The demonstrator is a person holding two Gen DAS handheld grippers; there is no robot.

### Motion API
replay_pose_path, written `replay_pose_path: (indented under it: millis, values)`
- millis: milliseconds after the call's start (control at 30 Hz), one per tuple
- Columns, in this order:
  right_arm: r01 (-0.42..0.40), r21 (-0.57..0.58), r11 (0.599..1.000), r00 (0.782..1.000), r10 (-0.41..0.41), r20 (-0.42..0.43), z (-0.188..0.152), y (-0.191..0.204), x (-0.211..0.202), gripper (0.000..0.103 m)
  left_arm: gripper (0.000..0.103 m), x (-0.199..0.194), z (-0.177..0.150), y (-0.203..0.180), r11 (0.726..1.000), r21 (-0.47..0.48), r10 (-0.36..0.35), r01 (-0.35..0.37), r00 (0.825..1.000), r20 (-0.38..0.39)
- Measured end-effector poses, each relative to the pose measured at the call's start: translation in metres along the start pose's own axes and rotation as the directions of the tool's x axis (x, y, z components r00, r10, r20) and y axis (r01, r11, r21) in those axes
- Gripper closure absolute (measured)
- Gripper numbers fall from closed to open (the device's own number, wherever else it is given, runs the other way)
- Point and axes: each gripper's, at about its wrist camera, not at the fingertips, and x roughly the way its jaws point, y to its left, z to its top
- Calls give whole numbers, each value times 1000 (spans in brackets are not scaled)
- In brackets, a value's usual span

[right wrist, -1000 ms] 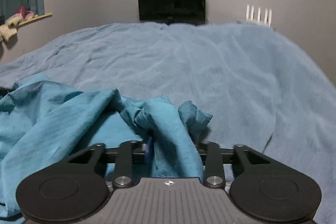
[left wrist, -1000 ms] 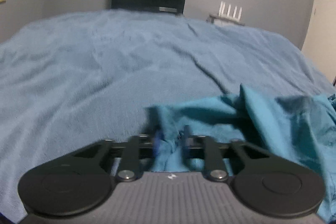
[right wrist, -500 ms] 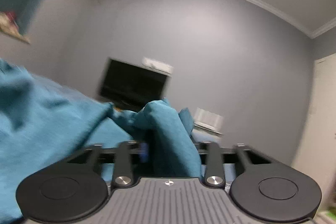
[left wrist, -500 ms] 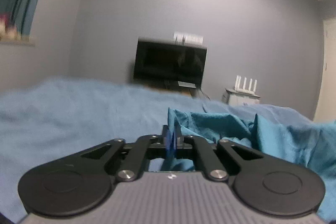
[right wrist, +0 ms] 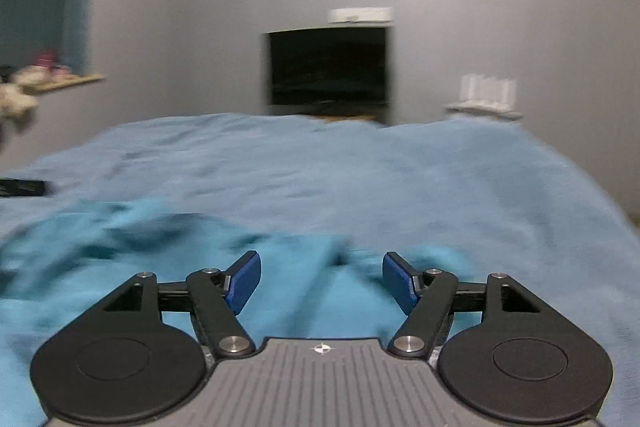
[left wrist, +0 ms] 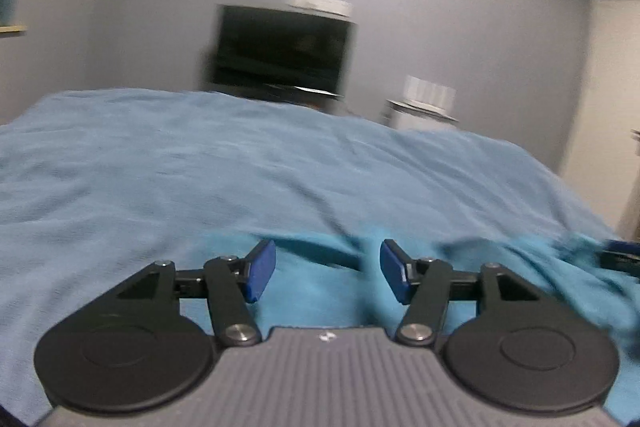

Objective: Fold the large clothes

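On bed (left wrist: 168,163), we see both jaws opening, nothing between; teal garment (left wrist: 320,291) apparently released, may land bunched, spoiling fold.

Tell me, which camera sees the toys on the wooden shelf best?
The right wrist view. The toys sit on the wooden shelf at its left edge, blurry but there. The left wrist view shows only a sliver of shelf at its left edge, with no toys visible.

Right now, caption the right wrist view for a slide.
Right gripper, jaws opening with nothing pinched, above the teal garment on a blue blanket.
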Motion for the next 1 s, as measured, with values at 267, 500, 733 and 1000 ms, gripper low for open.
replay_pose_path:
  millis: [267, 500, 733, 1000]
  values:
    - [-204, -105, 973, 964, 181, -196, -30, 80, -23, 44, 47, -20, -27, -102, 935, 99, -315, 341, 925, -211]
    - [-131, -69, 989, 953, 106, -283, -73, 92, -25, 49, 47, -20, -95, -125, 950, 90, -242, 299, 886, -395]
    - [-55, -73, 996, 973, 37, -230, -85, 101, -37, 40, 44, -32, -113, -145, 971, 129, -141, 199, 923, -359]
    - [85, 122, 989, 973, -56, -224, -79, 69, -115, 41, 44, -51, -118, -140, 984, 111, -91, 136, 935, -342]
